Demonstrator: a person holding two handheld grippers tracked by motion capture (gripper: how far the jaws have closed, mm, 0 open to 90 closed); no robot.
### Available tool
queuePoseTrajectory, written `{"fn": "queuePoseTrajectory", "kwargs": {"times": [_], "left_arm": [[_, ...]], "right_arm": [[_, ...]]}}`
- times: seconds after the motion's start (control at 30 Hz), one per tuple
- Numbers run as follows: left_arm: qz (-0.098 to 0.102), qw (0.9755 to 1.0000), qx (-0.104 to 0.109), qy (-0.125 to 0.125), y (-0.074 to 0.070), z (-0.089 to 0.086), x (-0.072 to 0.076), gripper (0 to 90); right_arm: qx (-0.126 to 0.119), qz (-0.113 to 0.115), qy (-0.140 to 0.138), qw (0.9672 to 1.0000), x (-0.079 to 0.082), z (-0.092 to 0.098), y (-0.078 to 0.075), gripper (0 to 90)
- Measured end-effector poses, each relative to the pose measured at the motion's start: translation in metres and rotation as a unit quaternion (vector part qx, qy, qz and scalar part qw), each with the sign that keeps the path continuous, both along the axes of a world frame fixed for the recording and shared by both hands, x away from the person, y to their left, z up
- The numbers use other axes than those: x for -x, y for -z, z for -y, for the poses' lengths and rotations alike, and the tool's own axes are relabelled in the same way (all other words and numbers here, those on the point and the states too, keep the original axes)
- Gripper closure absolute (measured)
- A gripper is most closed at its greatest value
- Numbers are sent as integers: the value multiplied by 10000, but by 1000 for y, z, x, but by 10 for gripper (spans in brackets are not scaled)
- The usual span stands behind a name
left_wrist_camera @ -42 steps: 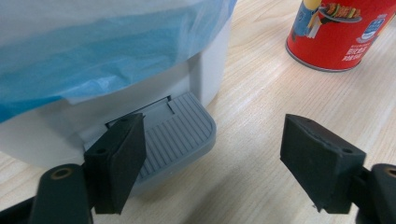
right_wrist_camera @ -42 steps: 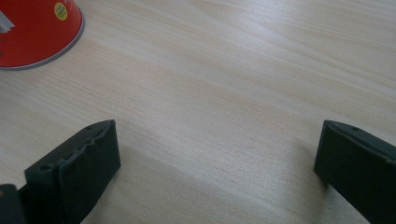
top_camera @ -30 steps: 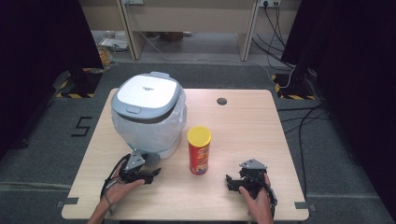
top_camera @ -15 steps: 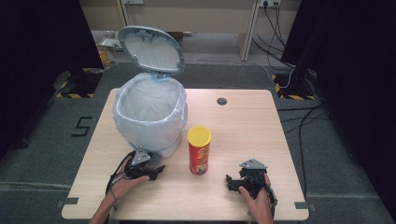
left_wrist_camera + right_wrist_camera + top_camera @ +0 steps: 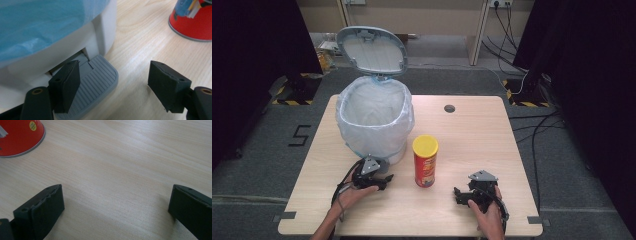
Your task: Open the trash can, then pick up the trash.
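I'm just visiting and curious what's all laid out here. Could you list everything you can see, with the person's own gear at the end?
Table: one, light wood, centre of the high view.
Bin: one, white with a pale blue liner, rear left of the table, lid up.
Lid: one, grey, standing open behind the bin.
Pedal: one, grey and ribbed, at the bin's foot.
Can: one, red with a yellow cap, upright right of the bin.
Hole: one, dark, far side of the tabletop.
Left gripper: one, black, jaws open, one jaw over the pedal.
Right gripper: one, black, jaws open over bare table.
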State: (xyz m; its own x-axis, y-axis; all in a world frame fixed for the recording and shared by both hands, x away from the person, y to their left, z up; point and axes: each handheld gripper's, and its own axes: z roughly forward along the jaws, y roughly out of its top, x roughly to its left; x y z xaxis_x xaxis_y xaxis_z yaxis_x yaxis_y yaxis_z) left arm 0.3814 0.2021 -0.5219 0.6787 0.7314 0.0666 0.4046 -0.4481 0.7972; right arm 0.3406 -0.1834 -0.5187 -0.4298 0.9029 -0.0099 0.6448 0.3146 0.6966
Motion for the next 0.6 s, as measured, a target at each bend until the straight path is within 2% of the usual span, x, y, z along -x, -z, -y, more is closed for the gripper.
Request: {"fn": "queuePoseTrajectory", "kwargs": {"times": [0.5, 0.57, 0.6], "left_arm": [[-1, 10000, -15, 80, 0, -1, -1, 251], [9, 9999, -48, 101, 0, -1, -1, 250], [15, 9999, -42, 105, 0, -1, -1, 250]], "right_arm": [[10, 10, -5, 10000, 0, 0, 0, 8], [-6, 28, -25, 10000, 1, -1, -1, 40], [-58, 69, -98, 9999, 1, 0, -1, 95]]}}
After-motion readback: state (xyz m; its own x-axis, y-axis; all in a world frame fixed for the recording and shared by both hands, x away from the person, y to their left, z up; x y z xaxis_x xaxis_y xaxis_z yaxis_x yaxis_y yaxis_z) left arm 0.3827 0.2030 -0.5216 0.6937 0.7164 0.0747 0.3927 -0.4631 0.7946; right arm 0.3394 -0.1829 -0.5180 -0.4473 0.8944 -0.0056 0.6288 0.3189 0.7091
